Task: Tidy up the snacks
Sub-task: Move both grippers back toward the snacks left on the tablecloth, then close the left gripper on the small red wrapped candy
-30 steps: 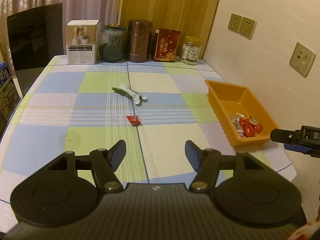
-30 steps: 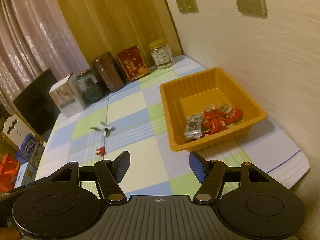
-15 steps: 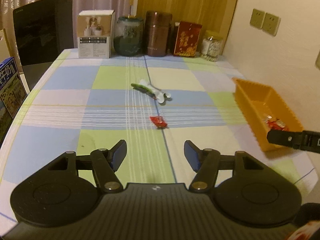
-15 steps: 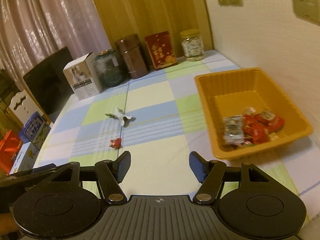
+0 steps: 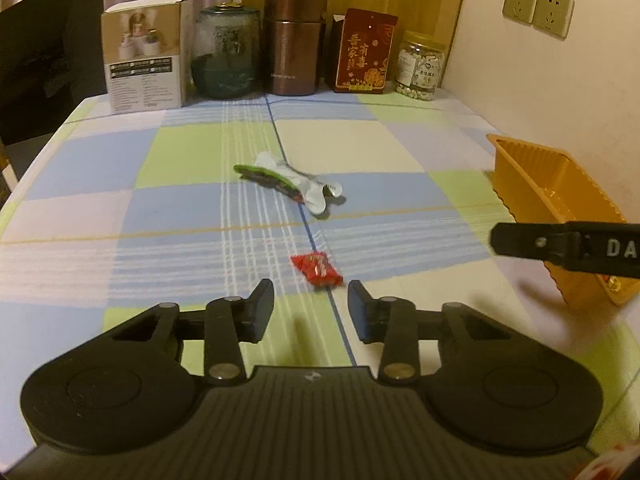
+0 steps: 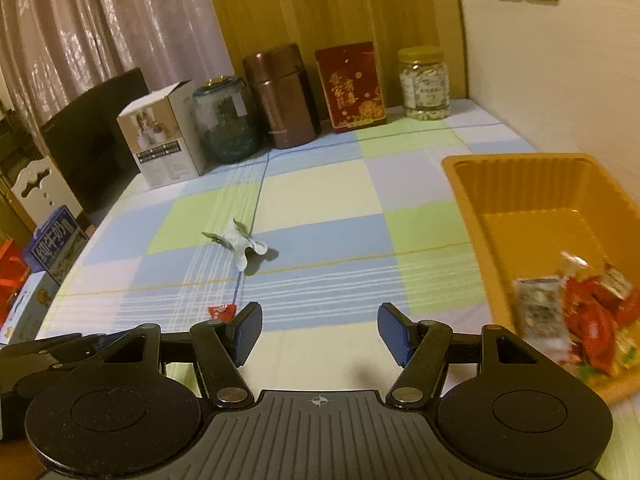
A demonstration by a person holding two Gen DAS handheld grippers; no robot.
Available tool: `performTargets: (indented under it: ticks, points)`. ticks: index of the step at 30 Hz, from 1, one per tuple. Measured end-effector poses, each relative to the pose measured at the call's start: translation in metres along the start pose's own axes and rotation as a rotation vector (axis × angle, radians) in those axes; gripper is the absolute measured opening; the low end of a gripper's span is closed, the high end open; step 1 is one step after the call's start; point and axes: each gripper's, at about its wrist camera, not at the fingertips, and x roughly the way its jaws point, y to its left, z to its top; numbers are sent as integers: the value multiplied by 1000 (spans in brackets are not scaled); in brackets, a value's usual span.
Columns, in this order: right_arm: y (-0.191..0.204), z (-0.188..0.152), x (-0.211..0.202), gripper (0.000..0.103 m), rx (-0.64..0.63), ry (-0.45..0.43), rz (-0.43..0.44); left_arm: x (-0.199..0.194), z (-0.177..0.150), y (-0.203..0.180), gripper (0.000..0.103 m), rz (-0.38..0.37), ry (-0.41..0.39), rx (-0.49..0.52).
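"DA" in white – right gripper (image 5: 560, 246), "纯牛奶" – blue carton (image 6: 56, 246)

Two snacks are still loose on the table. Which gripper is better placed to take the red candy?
Left. The red candy lies just ahead of the left gripper, whose empty jaws are closing. In the right view it sits off to the left of the right gripper.

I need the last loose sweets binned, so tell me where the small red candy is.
In the left wrist view, the small red candy lies on the checked tablecloth just ahead of the left gripper, nearer than the green-and-white wrapper.
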Motion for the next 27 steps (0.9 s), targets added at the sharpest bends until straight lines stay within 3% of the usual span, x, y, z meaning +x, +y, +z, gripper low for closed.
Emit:
performTargets:
  ticks: [13,17,27]
  points:
    - [-11,8,47,65,29,22,-1,58,5,-6,28,-5,11,-11]
    - [-12,10,49,65,38,21,-8,61,2,-4,21,2,14,-6]
    - [-5,16,55,65,21,17,5,60,6,7,17,-10,27,-7]
